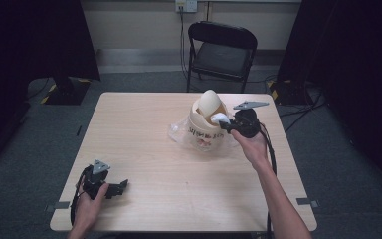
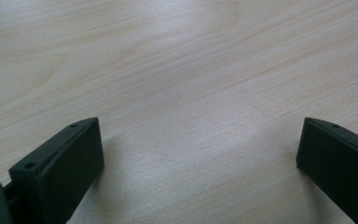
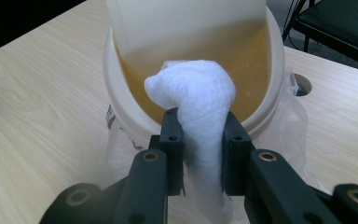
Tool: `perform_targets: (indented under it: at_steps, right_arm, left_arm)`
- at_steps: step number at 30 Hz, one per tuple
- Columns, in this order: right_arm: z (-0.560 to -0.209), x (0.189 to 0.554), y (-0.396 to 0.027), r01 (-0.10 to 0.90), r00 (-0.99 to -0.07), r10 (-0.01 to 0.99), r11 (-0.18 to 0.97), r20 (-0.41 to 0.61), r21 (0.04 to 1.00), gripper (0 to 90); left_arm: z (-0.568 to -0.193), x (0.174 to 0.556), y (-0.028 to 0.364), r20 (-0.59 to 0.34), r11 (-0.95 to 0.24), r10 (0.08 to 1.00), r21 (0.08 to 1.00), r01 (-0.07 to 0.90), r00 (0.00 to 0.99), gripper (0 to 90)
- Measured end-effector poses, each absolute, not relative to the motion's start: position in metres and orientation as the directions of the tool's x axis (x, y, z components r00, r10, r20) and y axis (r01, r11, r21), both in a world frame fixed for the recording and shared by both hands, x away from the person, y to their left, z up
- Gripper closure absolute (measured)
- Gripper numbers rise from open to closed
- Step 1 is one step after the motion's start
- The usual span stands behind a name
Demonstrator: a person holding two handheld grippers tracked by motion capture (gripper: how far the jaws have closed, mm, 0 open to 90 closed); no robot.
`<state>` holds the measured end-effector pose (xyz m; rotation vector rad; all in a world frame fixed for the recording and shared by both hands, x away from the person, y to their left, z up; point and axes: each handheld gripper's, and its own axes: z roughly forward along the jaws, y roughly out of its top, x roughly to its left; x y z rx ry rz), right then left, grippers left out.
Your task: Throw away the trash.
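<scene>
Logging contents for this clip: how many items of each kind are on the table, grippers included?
Grippers: 2, the left gripper and the right gripper
Cream swing-lid bin: 1
Clear plastic bag at the bin's base: 1
White tissue wad held in the right jaws: 1
Total: 5

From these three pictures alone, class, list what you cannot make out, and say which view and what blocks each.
- Inside of the bin: in the right gripper view the tilted lid and white wad hide it.
- Print on the bin's side: too small in the high view.
- Lower end of the wad: hidden behind the right gripper in the right gripper view.
- Plastic bag under the bin: partly covered by the bin in the high view.
- Left gripper: bottom edge cuts it.
</scene>
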<state>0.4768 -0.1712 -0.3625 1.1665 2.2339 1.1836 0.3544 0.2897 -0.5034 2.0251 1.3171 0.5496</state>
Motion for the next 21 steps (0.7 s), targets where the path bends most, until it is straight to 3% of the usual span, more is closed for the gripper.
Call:
perform_targets:
  at_steps: [21]
  right_arm:
    - [-0.367,0.506,-0.162,0.519,-0.592,0.804,0.327,0.057,0.790,73.6]
  left_arm:
    - [-0.503,0.354,0.290,-0.004,-0.282,0.914,0.715,0.640,0.406,0.2]
